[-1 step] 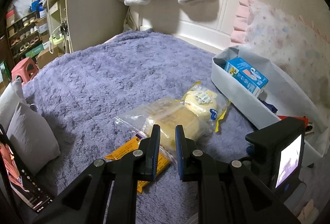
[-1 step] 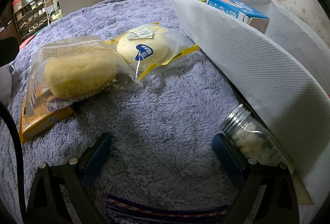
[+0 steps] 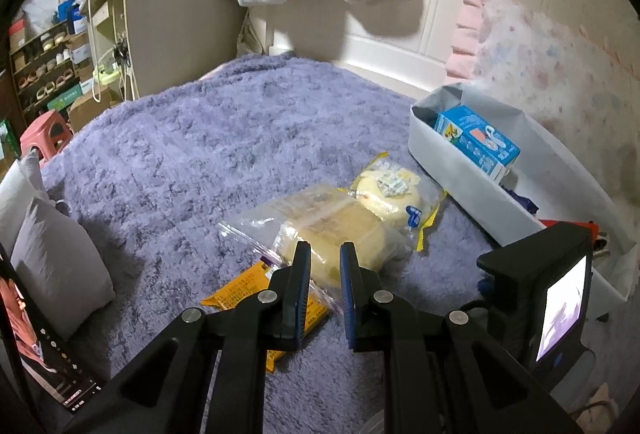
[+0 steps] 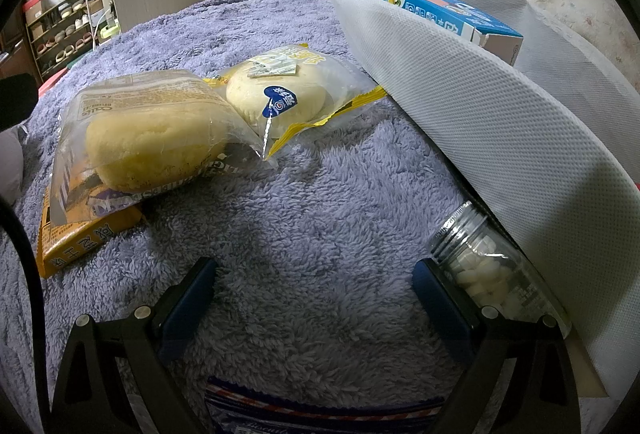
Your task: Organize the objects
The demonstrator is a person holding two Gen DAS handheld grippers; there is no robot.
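Observation:
On the purple fleece blanket (image 3: 200, 154) lie a bun in a clear bag (image 3: 332, 226) (image 4: 148, 146), a round bun in a yellow-edged wrapper (image 3: 388, 186) (image 4: 288, 94) and an orange packet (image 3: 256, 286) (image 4: 80, 242) under the clear bag. A grey fabric bin (image 3: 452, 170) (image 4: 480, 106) at the right holds a blue carton (image 3: 476, 142) (image 4: 444, 10). My left gripper (image 3: 325, 254) hovers above the clear bag, jaws nearly closed and empty. My right gripper (image 4: 316, 270) is open low over the blanket. A clear jar of white pieces (image 4: 484, 270) lies beside its right finger, against the bin.
A blue striped biscuit packet (image 4: 320, 410) lies just under the right gripper. Grey cushions (image 3: 52, 266) and a phone (image 3: 36, 346) are at the left. A floral pillow (image 3: 560, 82) stands behind the bin. A cabinet (image 3: 172, 14) and shoe shelves (image 3: 44, 50) are beyond the bed.

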